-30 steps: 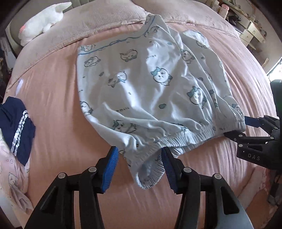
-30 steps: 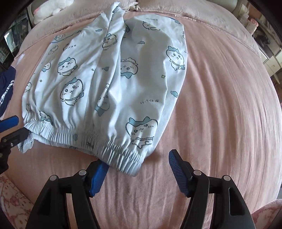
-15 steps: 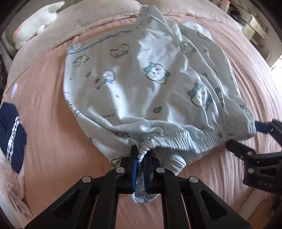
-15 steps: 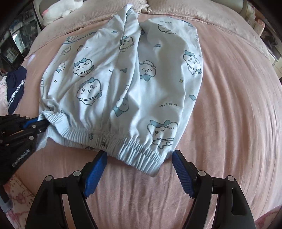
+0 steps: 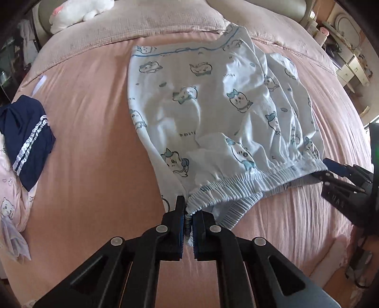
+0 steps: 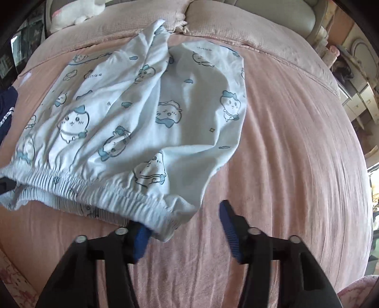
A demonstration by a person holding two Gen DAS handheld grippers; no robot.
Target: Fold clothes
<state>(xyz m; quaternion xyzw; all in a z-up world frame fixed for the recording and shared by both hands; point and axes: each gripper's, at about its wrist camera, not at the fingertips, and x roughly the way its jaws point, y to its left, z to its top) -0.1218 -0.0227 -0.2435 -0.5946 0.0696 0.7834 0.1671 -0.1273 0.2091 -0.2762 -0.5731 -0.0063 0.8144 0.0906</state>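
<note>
Black-framed with blue pads, the left gripper is clamped tight on one end of the elastic waistband of the pale-blue pajama shorts, the gathered hem bunched between its closed fingers. The right gripper stands at the waistband's other end: its jaws have just been closing, yet a wide gap remains, with the waistband corner draped over the left pad while the right pad is bare over the sheet, so it is not pinching the cloth. In the left wrist view that same gripper shows at the waistband's right end. Between the two tools the waistband is stretched along the near side of the pink bed, partly raised off the sheet, and the shorts, printed with small cartoon animals, run away from both grippers toward the head of the bed. At the bed's left edge lies a folded navy garment with white stripes. Farthest off, a white plush toy rests on the pinkish blanket at the head.
</note>
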